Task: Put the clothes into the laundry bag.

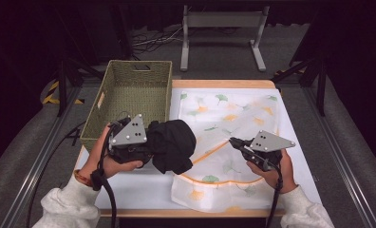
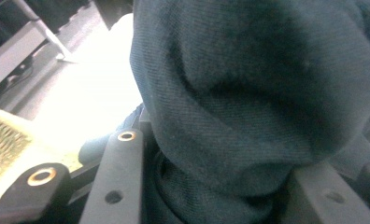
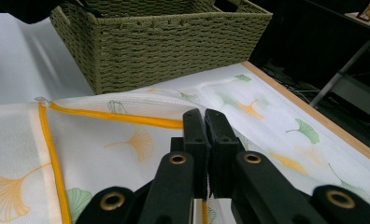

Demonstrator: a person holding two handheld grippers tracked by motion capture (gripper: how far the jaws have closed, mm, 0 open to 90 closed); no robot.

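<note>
Your worktop [image 1: 129,190] fills the centre of the frame, with a woven basket [image 1: 134,90] at upper left. A leaf-printed mesh bag [image 1: 233,123] lies right of centre. Your left tongs [image 1: 150,147] clasp a bunched black garment [image 1: 174,145] at centre left; your right tongs [image 1: 233,141] are clenched on the bag's yellow-trimmed edge.

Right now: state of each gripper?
Left gripper: closed on the dark garment.
Right gripper: shut, pinching the mesh laundry bag at its orange edge.
</note>
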